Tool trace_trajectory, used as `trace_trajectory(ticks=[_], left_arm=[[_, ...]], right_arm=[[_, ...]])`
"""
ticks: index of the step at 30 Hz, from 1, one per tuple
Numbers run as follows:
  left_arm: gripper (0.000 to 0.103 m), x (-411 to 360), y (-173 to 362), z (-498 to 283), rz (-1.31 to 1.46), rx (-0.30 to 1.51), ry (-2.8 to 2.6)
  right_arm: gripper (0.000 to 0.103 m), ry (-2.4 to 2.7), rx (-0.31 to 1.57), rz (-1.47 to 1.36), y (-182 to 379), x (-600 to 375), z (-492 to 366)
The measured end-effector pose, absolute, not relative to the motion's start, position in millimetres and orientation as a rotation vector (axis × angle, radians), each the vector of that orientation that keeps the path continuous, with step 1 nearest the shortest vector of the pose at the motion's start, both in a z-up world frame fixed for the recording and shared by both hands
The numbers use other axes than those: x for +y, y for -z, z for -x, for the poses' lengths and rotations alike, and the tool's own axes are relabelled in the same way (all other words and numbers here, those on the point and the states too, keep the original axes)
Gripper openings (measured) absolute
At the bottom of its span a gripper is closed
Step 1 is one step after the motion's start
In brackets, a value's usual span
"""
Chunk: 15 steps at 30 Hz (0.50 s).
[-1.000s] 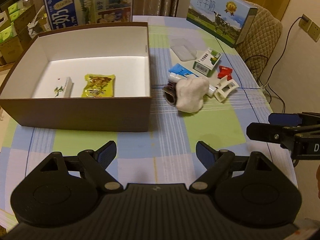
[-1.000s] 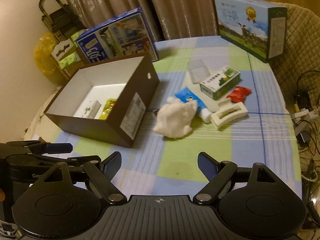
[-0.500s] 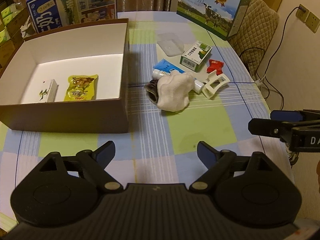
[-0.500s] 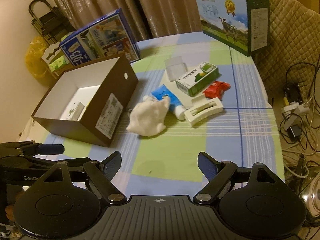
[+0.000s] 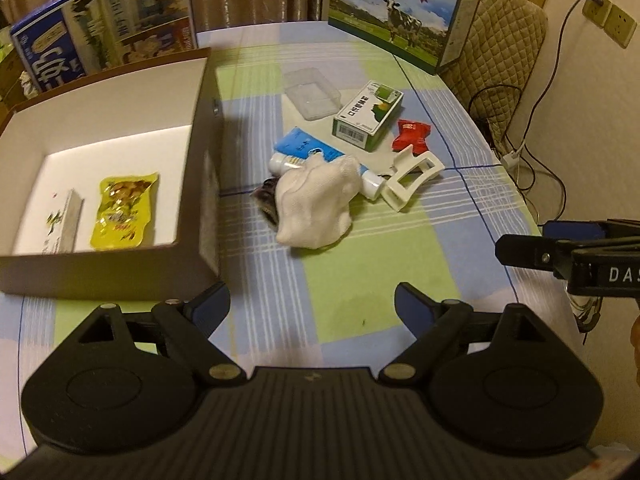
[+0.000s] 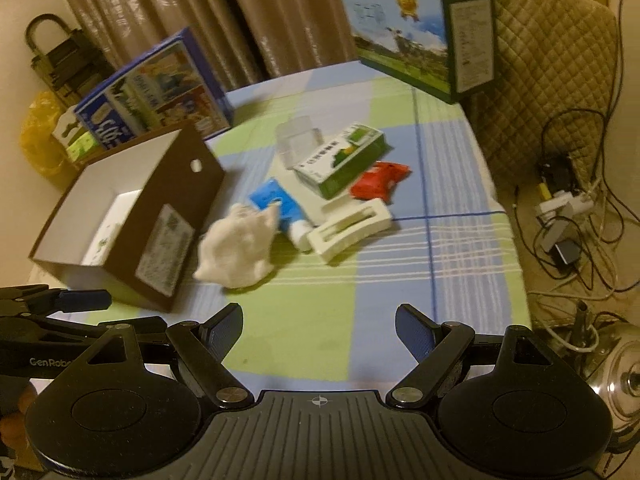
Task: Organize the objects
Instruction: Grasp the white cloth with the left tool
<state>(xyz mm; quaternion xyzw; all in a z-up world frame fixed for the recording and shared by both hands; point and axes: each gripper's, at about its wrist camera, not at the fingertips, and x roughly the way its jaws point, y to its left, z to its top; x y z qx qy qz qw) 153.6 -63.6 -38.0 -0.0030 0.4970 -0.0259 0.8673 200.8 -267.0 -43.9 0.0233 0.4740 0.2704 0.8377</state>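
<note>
A brown cardboard box (image 5: 200, 152) (image 6: 180, 208) with a white inside lies at the left; a yellow snack packet (image 5: 122, 210) and a small white carton (image 5: 62, 226) lie in it. Loose on the checked cloth beside it are a white cloth bundle (image 5: 316, 206) (image 6: 236, 244), a blue-and-white tube (image 5: 308, 152) (image 6: 280, 204), a white hair claw (image 5: 412, 178) (image 6: 348, 230), a green-and-white carton (image 5: 368, 114) (image 6: 340, 160), a red packet (image 5: 412, 136) (image 6: 380, 180) and a clear plastic lid (image 5: 312, 94) (image 6: 298, 138). My left gripper (image 5: 312, 306) and my right gripper (image 6: 318, 328) stand open and empty, short of the pile.
Two milk cartons stand at the back: a blue one (image 5: 104, 26) behind the box, a green-and-blue one (image 5: 400, 12) (image 6: 420, 32) at the far right. A quilted chair (image 6: 552, 60) and cables with a power strip (image 6: 564, 204) lie beyond the table's right edge. A metal kettle (image 6: 616, 368) sits low right.
Both grippers have moved forward and to the right, so the pile of loose objects looks nearer and more central. Both stay open. Nothing on the table has moved.
</note>
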Motion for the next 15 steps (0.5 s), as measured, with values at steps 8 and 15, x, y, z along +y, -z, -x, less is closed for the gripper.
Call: trace_trajectory(ticks=[8, 15], left_arm=[[0.087, -82, 56, -190, -0.065, 1.018, 0.103], [0.086, -93, 73, -227, -0.173, 0.996, 0.097]], right_arm=[[0.081, -0.472, 1.023, -0.078, 60, -284, -227], [0.081, -0.414, 1.032, -0.102, 68, -296, -247]])
